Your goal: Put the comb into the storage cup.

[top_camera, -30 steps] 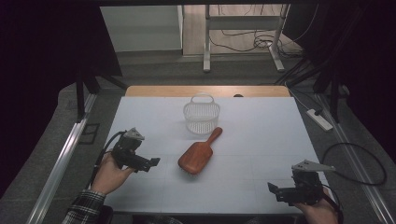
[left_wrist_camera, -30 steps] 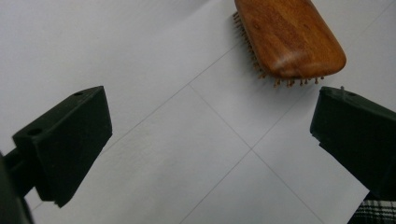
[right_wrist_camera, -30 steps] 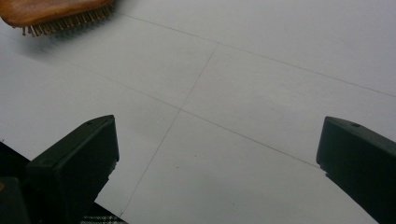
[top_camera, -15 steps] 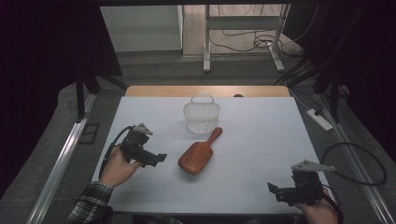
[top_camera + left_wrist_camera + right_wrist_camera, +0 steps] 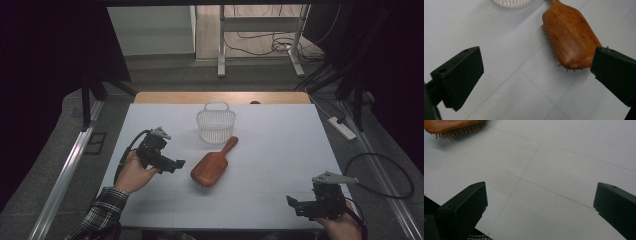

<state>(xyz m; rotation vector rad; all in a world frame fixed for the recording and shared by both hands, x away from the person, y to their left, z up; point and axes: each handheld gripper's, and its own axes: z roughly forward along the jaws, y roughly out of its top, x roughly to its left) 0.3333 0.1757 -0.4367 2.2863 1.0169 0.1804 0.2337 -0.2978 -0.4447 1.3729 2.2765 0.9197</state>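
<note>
Hairbrush (image 5: pixel 214 165) was found lying bristles-down near the middle of the white table (image 5: pixel 280 150), wooden back up, its handle pointing toward the far right and ending just beside the white basket (image 5: pixel 216 124), which stood upright at the far centre. No contact between brush and basket could be confirmed from the high view. Left gripper (image 5: pixel 176 164) was positioned just to the left of the brush head, jaws spread wide and holding nothing; in the left gripper view the brush (image 5: pixel 569 40) lay ahead between the jaw lines, nearer the right-hand jaw, with the basket rim (image 5: pixel 511 2) at the top edge. Right gripper (image 5: pixel 296 204) rested at the near right corner of the table, well apart from the brush, jaws likewise apart and empty; its own view looked across bare table surface toward the bristled edge of the brush (image 5: pixel 454 127). Assessment: work appeared to be at the approach stage. Nothing had been grasped, and the basket looked empty as far as could be judged. Closing on the brush, lifting it and, presumably, placing it in the basket all remained outstanding
</note>
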